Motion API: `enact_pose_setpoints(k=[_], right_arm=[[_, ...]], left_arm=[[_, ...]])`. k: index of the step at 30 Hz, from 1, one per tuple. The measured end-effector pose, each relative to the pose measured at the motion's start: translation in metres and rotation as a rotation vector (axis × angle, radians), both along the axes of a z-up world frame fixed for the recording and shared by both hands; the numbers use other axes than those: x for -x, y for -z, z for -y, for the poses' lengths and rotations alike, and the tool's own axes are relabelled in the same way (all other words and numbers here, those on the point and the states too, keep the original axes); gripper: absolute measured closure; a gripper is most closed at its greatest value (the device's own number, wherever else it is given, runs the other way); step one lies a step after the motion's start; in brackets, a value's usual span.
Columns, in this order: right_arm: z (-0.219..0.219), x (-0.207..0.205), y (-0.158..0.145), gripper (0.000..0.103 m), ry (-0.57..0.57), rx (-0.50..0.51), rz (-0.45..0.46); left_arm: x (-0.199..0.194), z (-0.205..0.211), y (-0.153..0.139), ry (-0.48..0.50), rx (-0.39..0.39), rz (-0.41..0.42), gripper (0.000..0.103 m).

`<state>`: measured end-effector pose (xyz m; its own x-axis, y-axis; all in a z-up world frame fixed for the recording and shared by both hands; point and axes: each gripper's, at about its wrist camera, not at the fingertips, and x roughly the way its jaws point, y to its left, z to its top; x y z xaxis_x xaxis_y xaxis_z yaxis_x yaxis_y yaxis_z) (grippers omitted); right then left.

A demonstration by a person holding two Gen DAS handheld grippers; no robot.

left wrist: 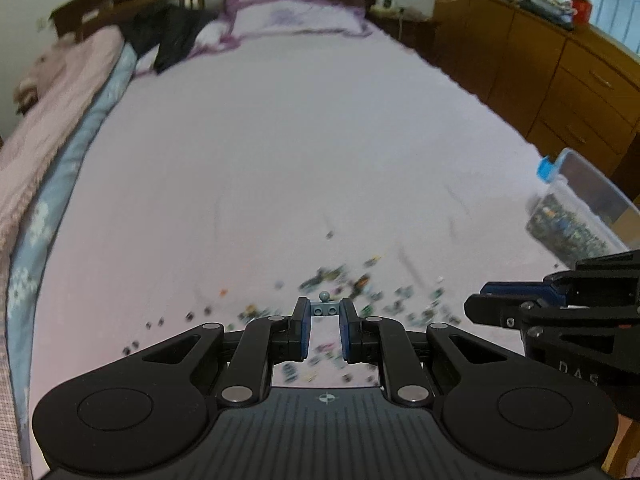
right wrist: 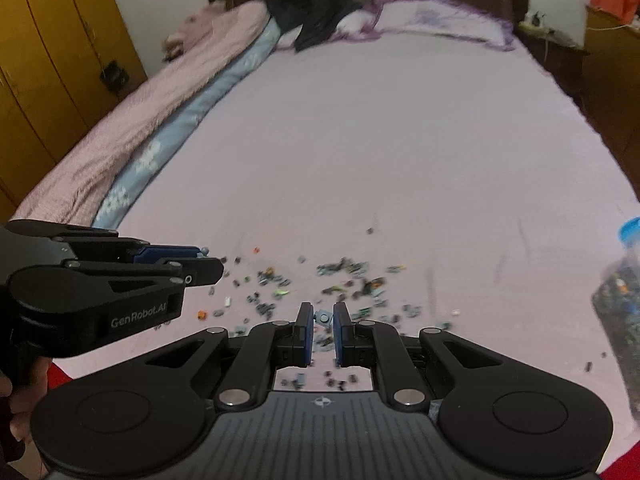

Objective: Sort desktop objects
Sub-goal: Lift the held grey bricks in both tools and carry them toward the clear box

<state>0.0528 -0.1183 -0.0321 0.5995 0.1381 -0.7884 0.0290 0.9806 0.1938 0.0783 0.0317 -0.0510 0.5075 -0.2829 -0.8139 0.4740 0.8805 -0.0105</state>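
My left gripper [left wrist: 325, 312] is shut on a small grey-blue brick [left wrist: 325, 309] with a ball stud on top, held above the bed. My right gripper [right wrist: 323, 317] is shut on a small grey-blue brick piece [right wrist: 323, 317], tilted between its pads. Many small loose bricks [right wrist: 344, 276] lie scattered on the pink bedsheet [right wrist: 380, 140] below both grippers; they also show in the left wrist view [left wrist: 340, 284]. The right gripper shows from the side in the left wrist view [left wrist: 480, 300], and the left gripper shows in the right wrist view [right wrist: 208, 260], with its brick's stud just visible.
A clear plastic box [left wrist: 576, 208] with a blue clip, holding many small bricks, stands at the bed's right edge; it is blurred in the right wrist view [right wrist: 620, 308]. Folded blankets [right wrist: 160, 112] line the left side. Pillows and dark clothing [right wrist: 316, 16] lie at the head.
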Motion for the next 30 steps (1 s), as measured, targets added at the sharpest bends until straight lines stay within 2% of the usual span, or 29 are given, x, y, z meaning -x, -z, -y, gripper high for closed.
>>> enact_pose_setpoints(k=[6, 12, 17, 22, 27, 30], right_arm=[[0.057, 0.044, -0.024, 0.092, -0.003, 0.005, 0.073], [0.122, 0.086, -0.035, 0.092, -0.002, 0.018, 0.109], [0.179, 0.123, -0.043, 0.092, 0.052, 0.008, 0.11], [0.223, 0.155, -0.043, 0.092, 0.134, -0.03, 0.099], [0.246, 0.163, -0.039, 0.092, 0.198, 0.017, 0.082], [0.255, 0.157, -0.04, 0.092, 0.237, 0.043, 0.092]], left_arm=[[0.032, 0.062, -0.021, -0.003, 0.011, 0.031, 0.086], [0.063, 0.122, -0.027, -0.021, 0.037, 0.048, 0.086], [0.079, 0.169, -0.035, 0.031, 0.031, 0.042, 0.086], [0.082, 0.194, -0.045, 0.097, 0.013, 0.058, 0.086], [0.068, 0.22, -0.041, 0.154, 0.063, 0.054, 0.086], [0.062, 0.237, -0.04, 0.199, 0.082, 0.08, 0.086]])
